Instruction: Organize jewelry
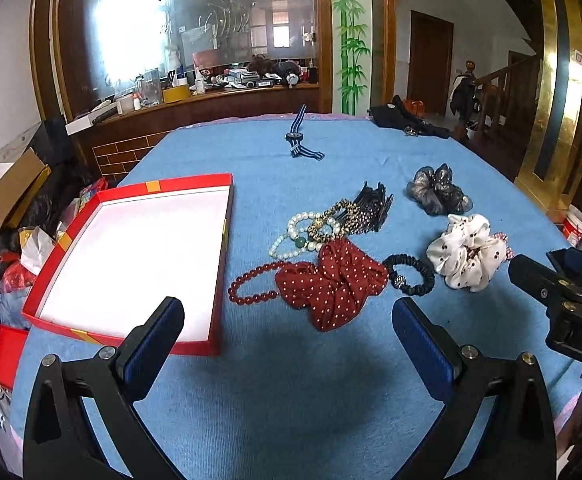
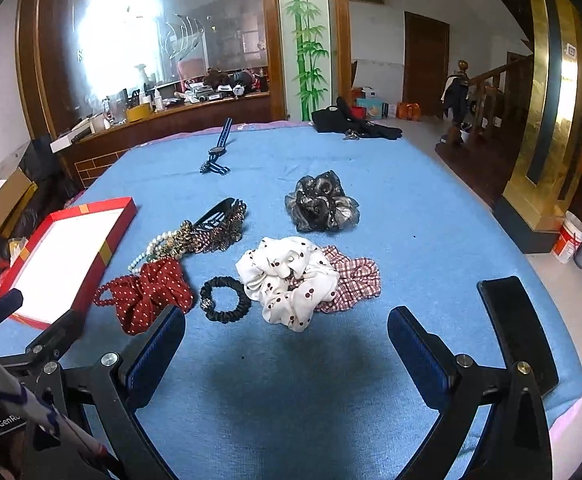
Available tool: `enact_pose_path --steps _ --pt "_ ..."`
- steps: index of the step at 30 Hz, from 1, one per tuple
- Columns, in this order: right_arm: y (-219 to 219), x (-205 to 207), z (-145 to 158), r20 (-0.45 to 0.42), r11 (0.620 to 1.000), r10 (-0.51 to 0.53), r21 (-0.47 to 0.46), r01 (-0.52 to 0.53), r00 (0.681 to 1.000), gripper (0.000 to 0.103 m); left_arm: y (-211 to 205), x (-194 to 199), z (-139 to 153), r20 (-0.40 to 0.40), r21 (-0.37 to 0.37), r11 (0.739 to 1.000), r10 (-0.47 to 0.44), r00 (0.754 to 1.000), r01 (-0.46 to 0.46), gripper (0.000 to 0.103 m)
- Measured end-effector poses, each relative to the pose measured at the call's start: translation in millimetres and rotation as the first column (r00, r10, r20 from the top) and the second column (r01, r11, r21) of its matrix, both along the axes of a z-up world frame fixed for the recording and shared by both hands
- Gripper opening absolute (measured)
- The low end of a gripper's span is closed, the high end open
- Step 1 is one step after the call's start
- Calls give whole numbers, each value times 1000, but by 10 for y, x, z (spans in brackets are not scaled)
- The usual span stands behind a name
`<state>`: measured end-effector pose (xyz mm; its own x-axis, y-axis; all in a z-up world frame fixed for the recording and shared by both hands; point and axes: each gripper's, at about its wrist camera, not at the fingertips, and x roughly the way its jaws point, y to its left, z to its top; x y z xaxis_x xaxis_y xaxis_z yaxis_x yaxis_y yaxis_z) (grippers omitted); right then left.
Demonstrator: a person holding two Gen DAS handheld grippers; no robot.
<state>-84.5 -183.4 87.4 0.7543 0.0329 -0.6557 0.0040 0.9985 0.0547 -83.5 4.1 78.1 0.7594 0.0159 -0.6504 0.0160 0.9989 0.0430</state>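
Left gripper (image 1: 287,320) gapes wide, empty; red scrunchie (image 1: 331,280) lies just ahead; box (image 1: 227,216) to its left; right gripper (image 2: 287,328) likewise wide, empty.

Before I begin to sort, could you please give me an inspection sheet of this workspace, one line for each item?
Surface: blue cloth covers the table; the near part is bare.
Job's things: red box lies open, nothing inside. Pearl bracelet, red bead bracelet, red dotted scrunchie, black hair tie, white scrunchie overlapping a plaid scrunchie, grey scrunchie, black hair clip and striped watch all lie outside it.
Clutter: dark bundle at the far edge.
Grippers: left gripper and right gripper both open, holding nothing.
Cables: nothing seen.
Surroundings: crowded counter, stairs.
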Motion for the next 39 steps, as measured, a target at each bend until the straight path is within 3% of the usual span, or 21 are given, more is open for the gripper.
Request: enact_pose_path --steps 12,39 --pt "78 -5 -40 7 998 15 -58 -14 1000 102 -9 23 -98 -24 12 1000 -2 1000 3 103" --pt "65 55 -97 -13 999 16 -41 -17 1000 102 -30 67 -175 -50 14 1000 -10 999 10 103"
